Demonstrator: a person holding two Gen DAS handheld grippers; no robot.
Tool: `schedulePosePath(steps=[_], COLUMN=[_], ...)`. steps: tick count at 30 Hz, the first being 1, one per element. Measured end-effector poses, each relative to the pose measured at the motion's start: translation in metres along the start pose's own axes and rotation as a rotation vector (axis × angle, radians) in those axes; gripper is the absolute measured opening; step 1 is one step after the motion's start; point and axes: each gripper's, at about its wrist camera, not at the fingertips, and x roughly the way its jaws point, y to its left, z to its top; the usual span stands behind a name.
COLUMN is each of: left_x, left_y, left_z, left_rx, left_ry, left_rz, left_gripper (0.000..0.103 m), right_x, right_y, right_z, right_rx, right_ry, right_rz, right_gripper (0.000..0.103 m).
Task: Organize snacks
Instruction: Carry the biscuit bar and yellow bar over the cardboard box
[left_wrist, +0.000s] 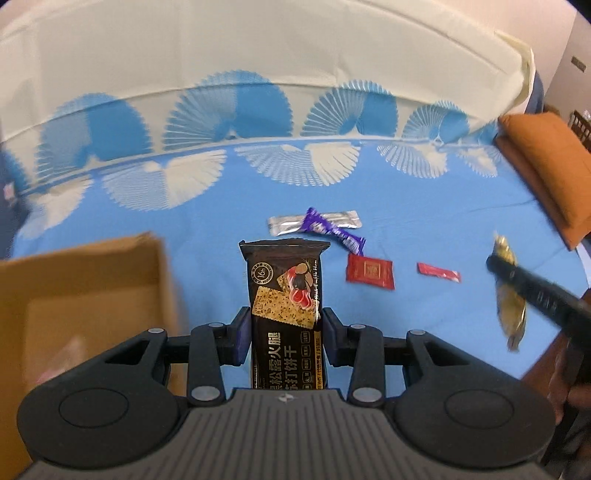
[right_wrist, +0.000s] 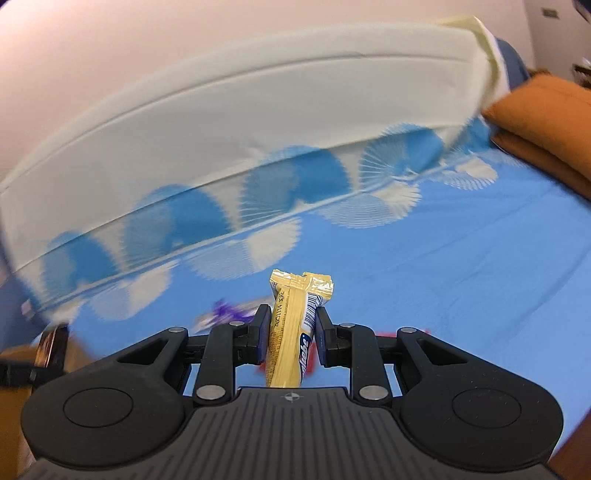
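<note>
A bed (left_wrist: 424, 206) under a blue sheet printed with white fan shapes carries everything; a white folded cover runs along its far edge and an orange pillow (left_wrist: 546, 166) lies at its far right corner. An open cardboard box (left_wrist: 85, 280) sits at the bed's left side.

The left gripper (left_wrist: 283, 336) points level toward the far edge, beside the box, clenched on a black soda cracker pack (left_wrist: 284, 295) held upright; the pack reads "16h" in a round badge, "Truffle Ham" in script, and Chinese characters including 火腿 and 饼干.

The right gripper (right_wrist: 291, 332), tilted up slightly, grasps a yellow snack bar (right_wrist: 291, 332) standing on end, with a barcode and partial blue lettering "liebe" visible. In the left wrist view its dark finger reaches in from the right edge.

Mid-bed lie a silver packet (left_wrist: 280, 225) with a purple wrapper (left_wrist: 332, 230) across it, then a red square sachet (left_wrist: 369, 272) and, further right, a small red stick packet (left_wrist: 439, 272).
</note>
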Motion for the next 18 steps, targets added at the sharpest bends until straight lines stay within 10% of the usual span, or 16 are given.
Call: schedulePosePath(steps=[9,18], left_x=[-0.133,-0.181], left_y=[0.044,0.073], left_z=[-0.11,-0.204], left_rx=[-0.025,-0.144], left_ry=[-0.059,-0.039], left_rz=[0.13,0.116], left_gripper=[0.043,0.043], right_x=[-0.12,-0.182], right_y=[0.098,0.16], right_z=[-0.093,-0.133], right_rx=[-0.114,-0.278], right_ry=[0.165,0.185], right_rz=[0.252,0.351], right_gripper=[0.027,0.027])
